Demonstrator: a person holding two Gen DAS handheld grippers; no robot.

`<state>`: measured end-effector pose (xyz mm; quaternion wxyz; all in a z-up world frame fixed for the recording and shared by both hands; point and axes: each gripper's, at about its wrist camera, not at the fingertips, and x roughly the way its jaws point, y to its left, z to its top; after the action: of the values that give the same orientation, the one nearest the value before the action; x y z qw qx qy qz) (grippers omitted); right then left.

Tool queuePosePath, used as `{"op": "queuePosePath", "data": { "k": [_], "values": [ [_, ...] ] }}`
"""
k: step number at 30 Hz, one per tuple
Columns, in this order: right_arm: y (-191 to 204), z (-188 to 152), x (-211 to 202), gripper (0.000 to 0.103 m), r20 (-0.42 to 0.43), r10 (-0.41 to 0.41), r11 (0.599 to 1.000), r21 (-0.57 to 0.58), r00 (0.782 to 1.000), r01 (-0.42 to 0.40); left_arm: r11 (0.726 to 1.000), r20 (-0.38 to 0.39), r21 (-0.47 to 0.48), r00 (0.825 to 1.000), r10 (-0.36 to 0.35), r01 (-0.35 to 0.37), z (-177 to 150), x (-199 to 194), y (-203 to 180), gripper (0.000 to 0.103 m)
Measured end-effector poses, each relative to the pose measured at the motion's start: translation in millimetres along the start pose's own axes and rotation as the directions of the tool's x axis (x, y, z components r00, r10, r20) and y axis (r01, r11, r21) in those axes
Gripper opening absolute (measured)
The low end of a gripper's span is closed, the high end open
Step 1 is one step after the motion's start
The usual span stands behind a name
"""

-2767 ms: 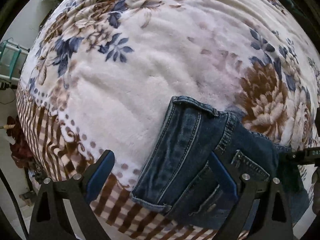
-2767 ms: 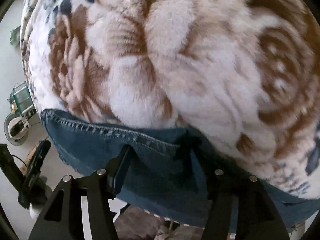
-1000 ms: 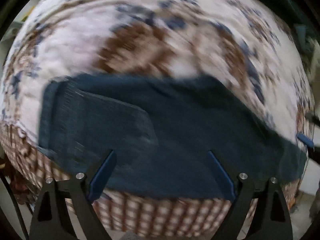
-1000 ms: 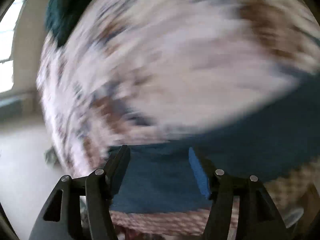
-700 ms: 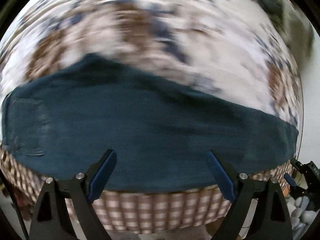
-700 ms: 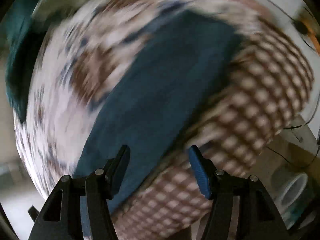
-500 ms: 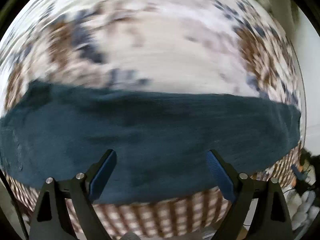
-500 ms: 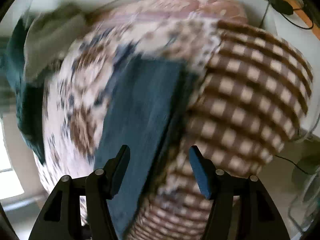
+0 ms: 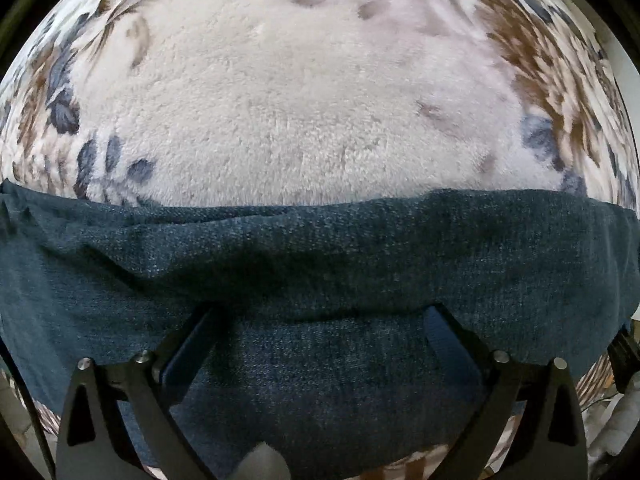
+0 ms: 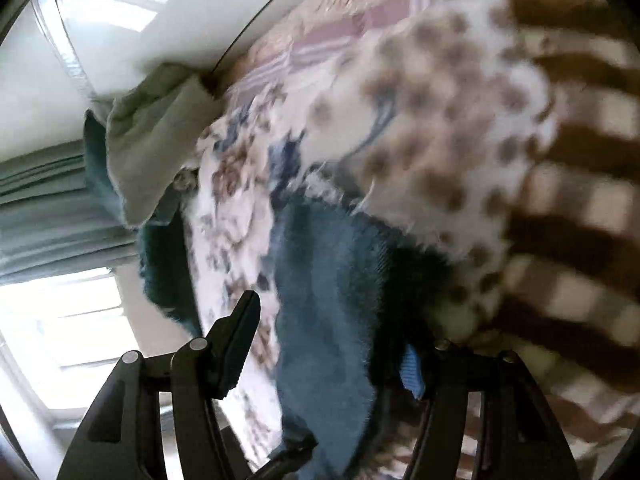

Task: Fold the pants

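- Across the floral blanket (image 9: 304,92), one pair of dark denim pants (image 9: 320,272) is seen from 9 to 3 o'clock.
- Left gripper (image 9: 320,320): jaws just widened, spread over denim.
- Right gripper (image 10: 332,340): jaws parted around denim.

You have a plush floral blanket (image 9: 288,92), cream with brown and blue blooms, its border (image 10: 568,200) checked brown and white. Beyond the bed: a white wall (image 10: 132,60), grey-green curtains (image 10: 44,216), and a bright window (image 10: 68,340). A grey-green cloth (image 10: 156,136) lies beside dark teal fabric (image 10: 164,276).
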<state>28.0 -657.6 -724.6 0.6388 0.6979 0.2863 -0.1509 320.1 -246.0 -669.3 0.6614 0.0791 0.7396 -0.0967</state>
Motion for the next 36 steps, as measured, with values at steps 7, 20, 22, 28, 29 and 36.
{"op": "queuePosePath", "data": {
  "k": [7,20,22,28,29,36],
  "values": [
    [19.3,11.7,36.5,0.009,-0.034,-0.061,0.991,-0.118,0.998,0.056,0.999,-0.023,-0.035,1.0,-0.002,0.001,11.3,0.9,-1.4,0.103],
    [44.3,13.5,61.3,0.006,0.0,-0.232,0.952,-0.204,0.973,0.227,0.991,-0.029,-0.129,0.999,0.042,-0.046,7.2,-18.7,17.3,0.103],
    [51.9,7.0,60.3,0.006,0.017,-0.245,0.944,-0.223,0.969,0.242,0.984,-0.028,-0.168,0.998,0.048,-0.052,2.7,-24.9,30.8,0.103],
    [114.6,-27.3,51.5,0.006,0.08,-0.257,0.888,-0.374,0.963,0.268,0.968,0.0,-0.223,0.993,0.116,-0.113,-11.2,-55.2,83.3,0.103],
    [127.5,-38.5,49.7,0.006,0.093,-0.265,0.869,-0.409,0.96,0.28,0.968,0.022,-0.224,0.992,0.124,-0.116,-14.3,-63.1,92.4,0.103],
    [205.3,-156.3,57.1,0.006,0.123,-0.296,0.735,-0.604,0.947,0.308,0.948,0.005,-0.177,0.963,0.271,-0.266,-38.2,-87.2,154.5,0.103]
  ]
}}
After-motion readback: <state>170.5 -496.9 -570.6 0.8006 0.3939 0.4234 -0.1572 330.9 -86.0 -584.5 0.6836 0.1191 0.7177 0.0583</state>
